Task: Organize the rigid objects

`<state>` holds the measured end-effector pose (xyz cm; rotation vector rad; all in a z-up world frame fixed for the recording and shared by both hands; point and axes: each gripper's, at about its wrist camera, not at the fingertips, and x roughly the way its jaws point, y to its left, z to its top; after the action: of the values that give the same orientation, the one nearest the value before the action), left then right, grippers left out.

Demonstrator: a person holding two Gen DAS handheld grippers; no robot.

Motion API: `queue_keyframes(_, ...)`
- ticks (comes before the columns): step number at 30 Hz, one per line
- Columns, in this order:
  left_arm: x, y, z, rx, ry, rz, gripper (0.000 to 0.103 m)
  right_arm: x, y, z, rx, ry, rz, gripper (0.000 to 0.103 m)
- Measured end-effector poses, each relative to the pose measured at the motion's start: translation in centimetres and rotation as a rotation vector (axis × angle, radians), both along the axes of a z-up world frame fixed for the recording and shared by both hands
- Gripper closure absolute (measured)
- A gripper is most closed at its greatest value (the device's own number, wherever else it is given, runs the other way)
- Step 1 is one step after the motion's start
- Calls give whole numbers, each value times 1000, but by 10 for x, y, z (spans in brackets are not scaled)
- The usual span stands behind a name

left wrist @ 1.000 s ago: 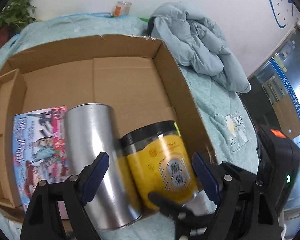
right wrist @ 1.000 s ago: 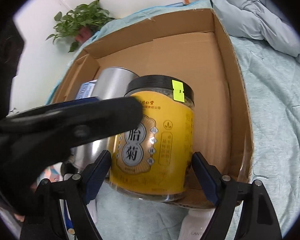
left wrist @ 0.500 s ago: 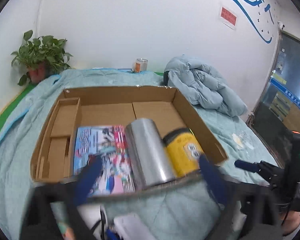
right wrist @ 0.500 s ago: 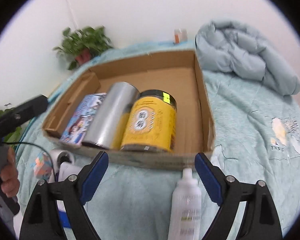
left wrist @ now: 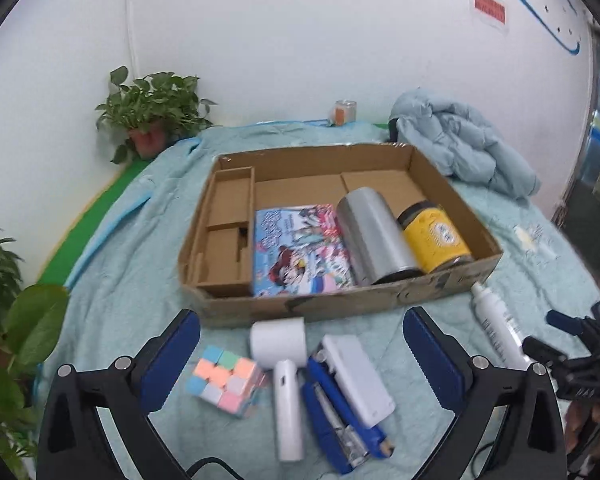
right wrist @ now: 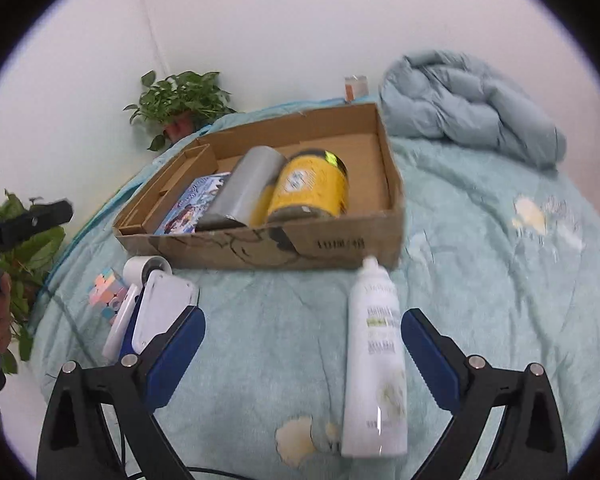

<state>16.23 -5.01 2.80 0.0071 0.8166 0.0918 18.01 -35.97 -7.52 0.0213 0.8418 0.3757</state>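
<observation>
A cardboard box (left wrist: 384,303) (right wrist: 340,242) lies on the bed and holds a picture book (left wrist: 300,248) (right wrist: 194,204), a silver can (left wrist: 374,236) (right wrist: 242,186) and a yellow jar (left wrist: 434,238) (right wrist: 310,188), all lying down. In front of the box lie a pastel puzzle cube (left wrist: 226,378) (right wrist: 106,290), a white roll (left wrist: 278,340) (right wrist: 144,270), a white stick (left wrist: 288,408), a white case (left wrist: 358,378) (right wrist: 160,310) on a blue stapler (left wrist: 340,428), and a white bottle (left wrist: 498,326) (right wrist: 374,360). My left gripper (left wrist: 300,360) is open and empty above these. My right gripper (right wrist: 300,356) is open, the bottle between its fingers.
A folded pale-blue quilt (left wrist: 460,148) (right wrist: 468,104) lies behind the box at the right. Potted plants (left wrist: 152,116) (right wrist: 180,102) stand at the left by the white wall. A small jar (left wrist: 344,112) stands at the bed's far edge.
Both grippers have pulled back from the box, where they were close around the yellow jar and silver can. The loose items in front of the box have come into view.
</observation>
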Motion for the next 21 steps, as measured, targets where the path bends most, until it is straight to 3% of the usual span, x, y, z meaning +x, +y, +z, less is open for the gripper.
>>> queue_keyframes(3, -12, -1, -12, -21, 23, 14, 1, -8, -19, -12, -10, 48, -22, 5)
queue_keyframes(6, -18, -10, -24, -73, 46, 1, 1, -13, -29, -29, -34, 99, -6, 12)
queue_keyframes(11, -11, -39, -47, -114, 82, -71, 1, -11, -36, -57, -55, 202, -40, 39)
queue_keyframes(13, -5, -50, -53, -127, 102, -108, 1, -10, -38, -61, -56, 208, -51, 59)
queue_keyframes(21, 33, -76, -77, -272, 214, -208, 1, -21, -23, -56, -168, 147, 38, 59)
